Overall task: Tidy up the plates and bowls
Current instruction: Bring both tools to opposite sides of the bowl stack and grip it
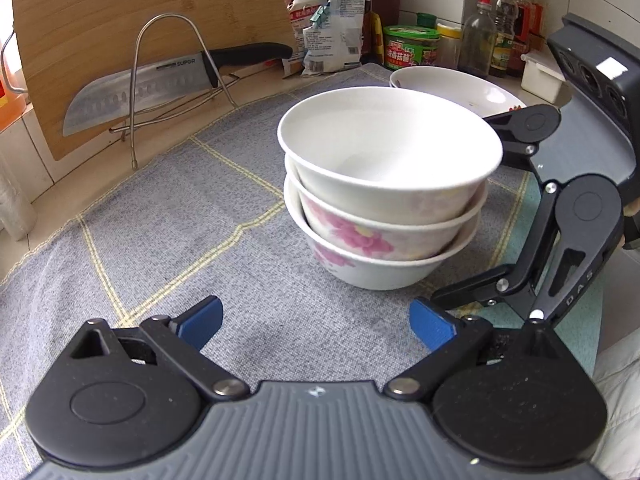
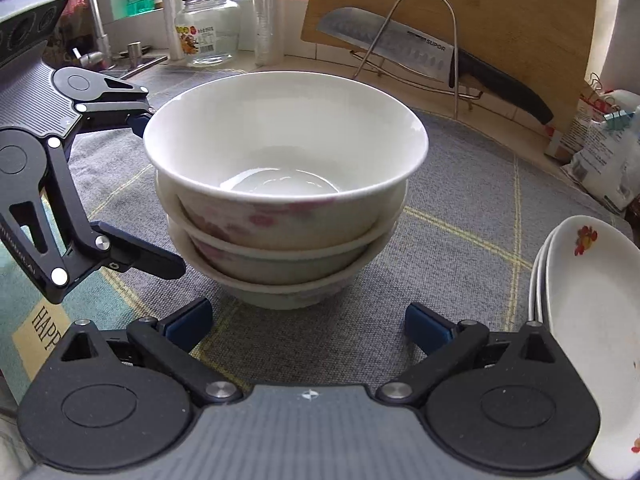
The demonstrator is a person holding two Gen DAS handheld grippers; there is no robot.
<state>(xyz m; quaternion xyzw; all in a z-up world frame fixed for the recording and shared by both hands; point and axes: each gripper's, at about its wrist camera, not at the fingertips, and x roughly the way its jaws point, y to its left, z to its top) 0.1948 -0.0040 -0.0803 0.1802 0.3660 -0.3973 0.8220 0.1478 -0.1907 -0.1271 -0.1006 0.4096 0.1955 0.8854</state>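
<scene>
Grey checked cloth (image 1: 160,208) covered the counter, with a cutting board (image 1: 120,20) and racked knife (image 1: 136,92) behind. We found three nested bowls (image 1: 384,200) standing upright on the cloth, directly ahead of both grippers. From the left gripper (image 1: 316,326) the stack lay forward and slightly right; from the right gripper (image 2: 308,322) it lay straight ahead, just beyond the fingertips, so we judged the right hand nearer. The stack's axis ran vertical. We saw both sets of jaws spread wide, pads bare, holding and touching nothing. A pile of plates (image 2: 600,320) lay to the right of the right gripper, apart from the bowls.
</scene>
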